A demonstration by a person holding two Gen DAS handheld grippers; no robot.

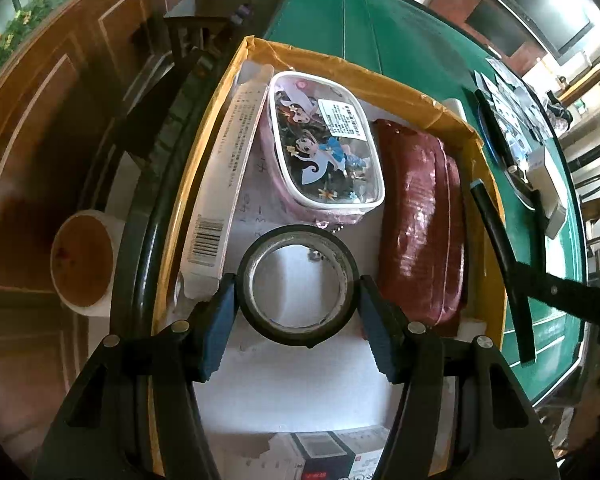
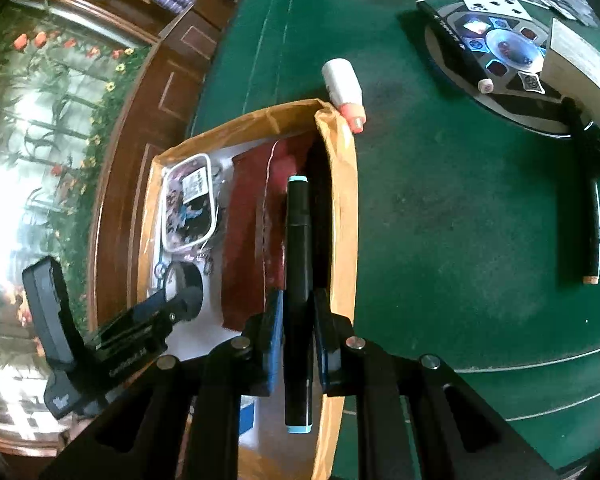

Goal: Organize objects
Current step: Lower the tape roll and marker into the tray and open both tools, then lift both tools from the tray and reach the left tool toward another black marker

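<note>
While hanging over the open cardboard box (image 1: pixel 380 82) in the left wrist view, left tool (image 1: pixel 298 312) clenched on a black tape roll (image 1: pixel 298 284), pads touching the roll's outer wall on both sides, hole facing the camera. Below it, bare white box floor, apparently free for a drop. Beyond the roll, a cartoon-printed pouch (image 1: pixel 324 144); along the left wall, a long white barcode carton (image 1: pixel 220 184); toward the right wall, a dark red pencil case (image 1: pixel 420 220). At the near edge, a printed carton (image 1: pixel 332 456) partly hidden. Best lowered straight onto the white patch before easing the grip, clear of the pouch's chain, so no rolling or leaning against the red case.

Seen from the right wrist view, right tool (image 2: pixel 298 332) clamped around the lower half of a black marker (image 2: pixel 298 280), pale blue caps at both ends, barrel pointing along the fingers toward the box's far wall. Marker poised over the gap between red case and right wall of the box; worth keeping parallel to that wall and dropping low before letting go, else a likely bounce over the rim. Left tool and tape also visible at lower left, well apart from the marker, so little risk of collision. Outside the box on the green counter (image 2: pixel 460 240): a white bottle with pink cap (image 2: pixel 344 88) just beside the far right corner, another dark pen (image 2: pixel 590 216) near the right edge, playing cards (image 2: pixel 496 2) at the far edge.
</note>
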